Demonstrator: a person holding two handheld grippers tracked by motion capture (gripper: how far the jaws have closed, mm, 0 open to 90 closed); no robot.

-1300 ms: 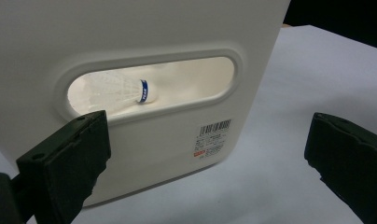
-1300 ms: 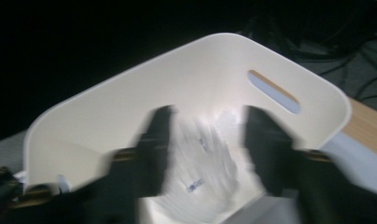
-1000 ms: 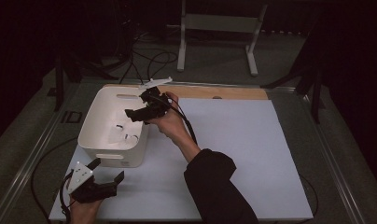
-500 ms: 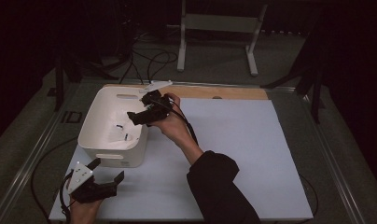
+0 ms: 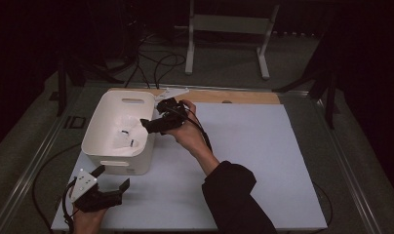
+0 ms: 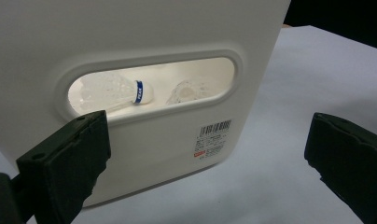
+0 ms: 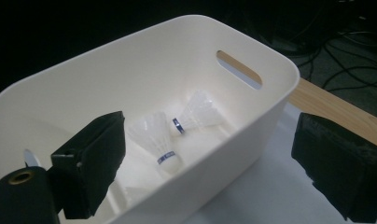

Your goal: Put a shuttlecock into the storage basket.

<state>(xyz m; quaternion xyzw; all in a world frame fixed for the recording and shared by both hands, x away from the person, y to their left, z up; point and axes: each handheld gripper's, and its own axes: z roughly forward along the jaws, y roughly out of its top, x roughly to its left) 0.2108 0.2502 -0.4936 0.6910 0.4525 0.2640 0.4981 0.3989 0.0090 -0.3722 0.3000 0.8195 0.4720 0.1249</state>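
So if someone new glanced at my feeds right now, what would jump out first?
Most likely the white bin on the left of the pale table mat, bright against the dark room, with white shuttlecocks lying on its floor. Next, the right tool held open over the bin's right rim, empty. The left tool waits open near the mat's front left corner, facing the bin's handle slot.

The right gripper (image 5: pixel 148 124) was held over the right rim of the white tub (image 5: pixel 100 127), jaws apart and empty. Two shuttlecocks (image 5: pixel 126 136) lay in the tub just left of its tips. The left gripper (image 5: pixel 109 179) rested on the white mat (image 5: pixel 244 146) just in front of the tub, jaws spread.
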